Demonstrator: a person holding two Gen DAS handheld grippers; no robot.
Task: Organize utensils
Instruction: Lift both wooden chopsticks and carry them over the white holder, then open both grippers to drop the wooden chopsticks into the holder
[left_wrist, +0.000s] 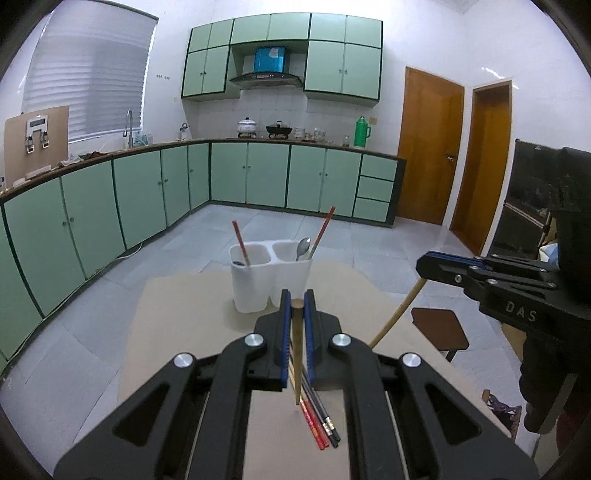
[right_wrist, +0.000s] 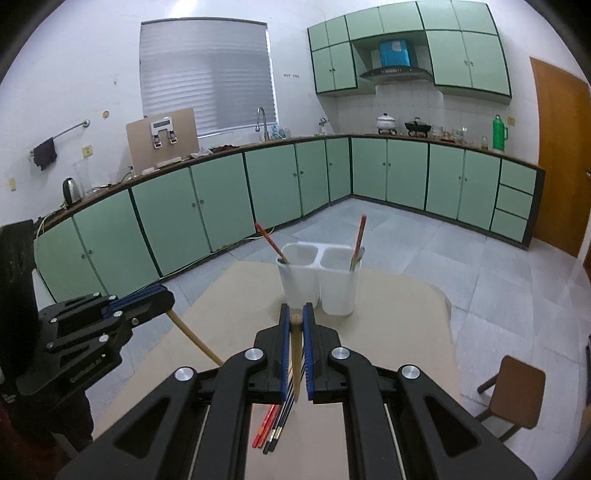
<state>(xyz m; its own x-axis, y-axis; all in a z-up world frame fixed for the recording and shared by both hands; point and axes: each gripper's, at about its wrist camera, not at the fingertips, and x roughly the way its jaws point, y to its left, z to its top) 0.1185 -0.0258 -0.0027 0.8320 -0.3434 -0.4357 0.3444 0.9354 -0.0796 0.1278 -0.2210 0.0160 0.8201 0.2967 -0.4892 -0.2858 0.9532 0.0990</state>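
Both grippers (left_wrist: 297, 295) (right_wrist: 294, 309) clamped on wooden chopsticks (left_wrist: 296, 350) (right_wrist: 295, 354), lower tips hidden.

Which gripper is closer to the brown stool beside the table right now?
Right. The stool stands on the floor off to the right of the right gripper. The left gripper sits further left, with the right gripper between it and the stool.

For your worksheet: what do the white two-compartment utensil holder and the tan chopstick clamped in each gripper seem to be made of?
White two-compartment utensil holder: probably plastic, with smooth, slightly translucent moulded walls and rounded corners. Tan chopstick in the left gripper and the one in the right gripper: probably bamboo or wood, pale, matt, tapering; no grain is discernible.
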